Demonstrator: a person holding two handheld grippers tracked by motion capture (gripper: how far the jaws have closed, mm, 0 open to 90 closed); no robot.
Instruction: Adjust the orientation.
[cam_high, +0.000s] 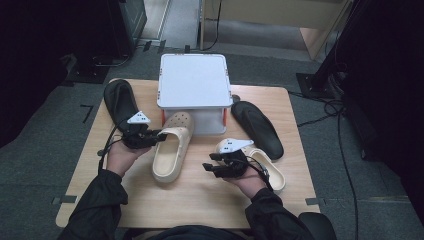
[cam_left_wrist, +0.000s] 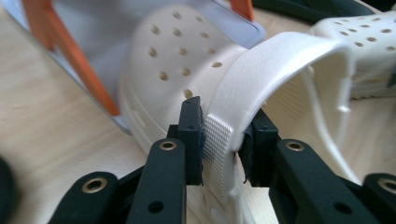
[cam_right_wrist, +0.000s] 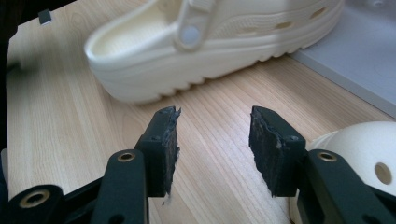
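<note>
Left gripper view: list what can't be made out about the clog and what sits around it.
- Cream clog: heel and sole are cut off by the bottom edge and hidden behind the left gripper, shut on its strap.
- White box: top cut off by the upper edge; the clog's toe covers part of it.
- Second clog: blurred, cut by the right edge.

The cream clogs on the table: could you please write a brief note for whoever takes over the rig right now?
Left gripper: shut on the strap of the cream clog, whose toe sits at the white box.
Right gripper: open, holding nothing, above the table beside the second cream clog.
Two black sandals lie flat either side of the box.
Done: first clog gripped. Left: probably moving it and handling the second clog.
</note>
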